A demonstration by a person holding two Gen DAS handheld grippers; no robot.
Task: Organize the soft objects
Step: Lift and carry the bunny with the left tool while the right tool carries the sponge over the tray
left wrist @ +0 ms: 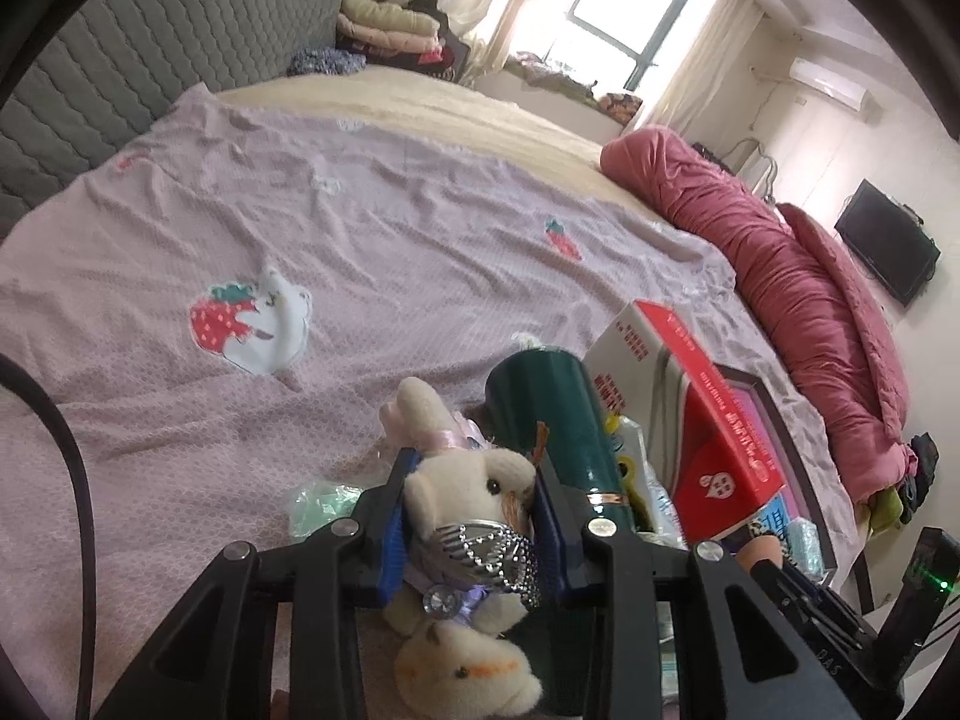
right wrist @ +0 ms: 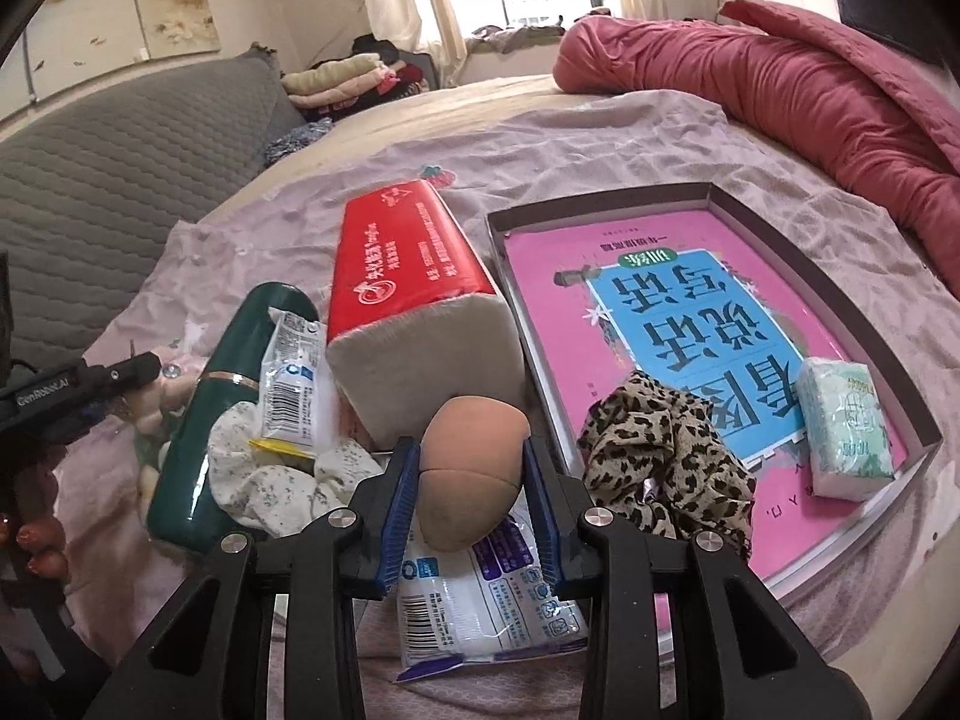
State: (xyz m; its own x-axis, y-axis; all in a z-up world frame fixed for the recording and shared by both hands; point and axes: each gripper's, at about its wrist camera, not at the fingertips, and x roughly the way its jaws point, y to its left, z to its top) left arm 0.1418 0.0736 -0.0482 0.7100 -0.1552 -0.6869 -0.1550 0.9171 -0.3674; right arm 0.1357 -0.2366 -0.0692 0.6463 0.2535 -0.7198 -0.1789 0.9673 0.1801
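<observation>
My left gripper (left wrist: 471, 516) is shut on a cream plush bunny (left wrist: 474, 504) with a silver crown and holds it above the pink bedspread; a second plush face (left wrist: 468, 675) hangs below it. My right gripper (right wrist: 468, 498) is shut on a tan beauty sponge (right wrist: 468, 468). In the right wrist view a shallow box (right wrist: 600, 213) lies to the right and holds a pink book (right wrist: 690, 312), a leopard-print cloth (right wrist: 666, 456) and a green tissue pack (right wrist: 846, 426). The left gripper's body (right wrist: 78, 387) shows at the left edge of the right wrist view.
A dark green flask (left wrist: 558, 420) (right wrist: 204, 420), a red tissue pack (right wrist: 414, 294) (left wrist: 714, 414), a floral cloth (right wrist: 270, 480) and white wipe packets (right wrist: 480, 618) lie clustered. A rolled red quilt (right wrist: 810, 78) runs along the bed's far side. A grey headboard (left wrist: 120, 60) is at left.
</observation>
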